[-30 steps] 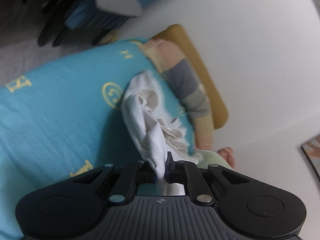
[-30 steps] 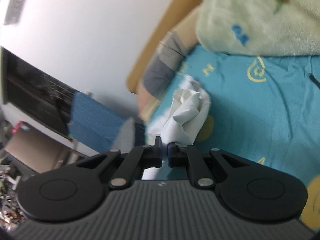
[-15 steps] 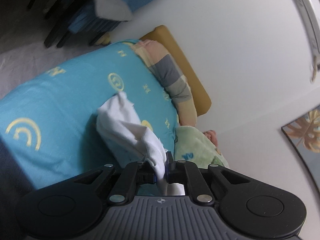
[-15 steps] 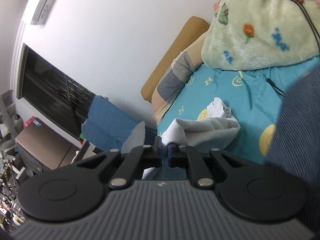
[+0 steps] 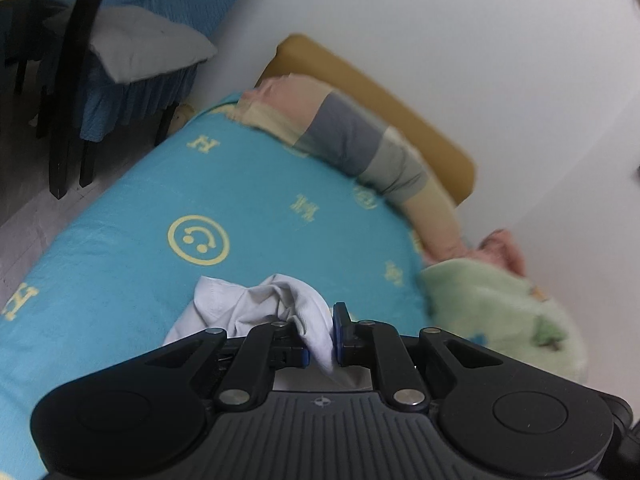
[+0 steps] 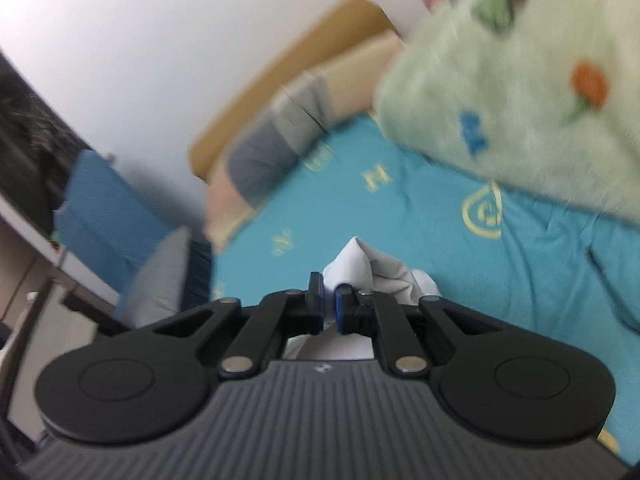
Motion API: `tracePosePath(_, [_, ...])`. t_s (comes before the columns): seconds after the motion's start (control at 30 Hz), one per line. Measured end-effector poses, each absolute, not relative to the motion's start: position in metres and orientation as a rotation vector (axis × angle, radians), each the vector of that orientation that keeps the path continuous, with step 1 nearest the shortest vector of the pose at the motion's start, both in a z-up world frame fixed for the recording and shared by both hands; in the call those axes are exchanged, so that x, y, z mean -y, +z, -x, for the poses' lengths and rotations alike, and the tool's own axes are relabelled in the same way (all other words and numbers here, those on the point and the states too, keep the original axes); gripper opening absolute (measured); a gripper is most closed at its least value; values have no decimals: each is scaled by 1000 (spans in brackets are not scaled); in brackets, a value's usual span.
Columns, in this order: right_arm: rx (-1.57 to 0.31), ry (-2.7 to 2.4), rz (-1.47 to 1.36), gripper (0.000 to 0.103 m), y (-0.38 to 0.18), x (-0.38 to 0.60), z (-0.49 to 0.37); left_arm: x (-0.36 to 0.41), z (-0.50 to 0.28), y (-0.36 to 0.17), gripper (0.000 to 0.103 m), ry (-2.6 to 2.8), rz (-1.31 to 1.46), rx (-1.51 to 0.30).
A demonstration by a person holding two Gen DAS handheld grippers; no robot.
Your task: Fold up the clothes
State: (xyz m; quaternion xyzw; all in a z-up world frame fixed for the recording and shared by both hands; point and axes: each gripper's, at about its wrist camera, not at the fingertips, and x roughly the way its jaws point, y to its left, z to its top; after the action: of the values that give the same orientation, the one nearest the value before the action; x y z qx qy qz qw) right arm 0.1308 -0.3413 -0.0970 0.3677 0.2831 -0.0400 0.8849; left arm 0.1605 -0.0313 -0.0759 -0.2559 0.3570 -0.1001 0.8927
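A white garment (image 5: 256, 308) hangs bunched over the blue bedsheet (image 5: 224, 200) with yellow smiley prints. My left gripper (image 5: 320, 336) is shut on one part of it, cloth pinched between the blue pads. In the right wrist view the same white garment (image 6: 372, 272) is bunched close to my right gripper (image 6: 329, 308), which is shut on another part. Most of the garment is hidden under the grippers.
A striped pillow (image 5: 360, 148) lies along a tan headboard (image 5: 384, 96) at the wall. A pale green fleece blanket (image 6: 520, 92) is heaped at the bed's right. A chair with blue cloth (image 5: 132, 40) stands off the bed's left edge.
Both grippers have pulled back toward the near edge of the bed with the garment still held. The cloth now sits bunched right at the fingers. The right view is motion-blurred.
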Motion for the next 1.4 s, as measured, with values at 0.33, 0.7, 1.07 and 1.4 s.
tracePosePath(0.33, [-710, -57, -850, 16, -138, 345, -143, 24, -175, -105, 34, -266, 465, -758])
tracePosePath(0.7, [-694, 83, -572, 80, -121, 306, -140, 57, -162, -90, 87, -329, 167, -675])
tracePosePath(1.07, [-770, 53, -255, 76, -172, 283, -205, 68, -195, -151, 84, -263, -5, -821])
tracePosePath(1.4, [-793, 70, -246, 74, -138, 277, -149, 64, -150, -115, 84, -263, -61, -812])
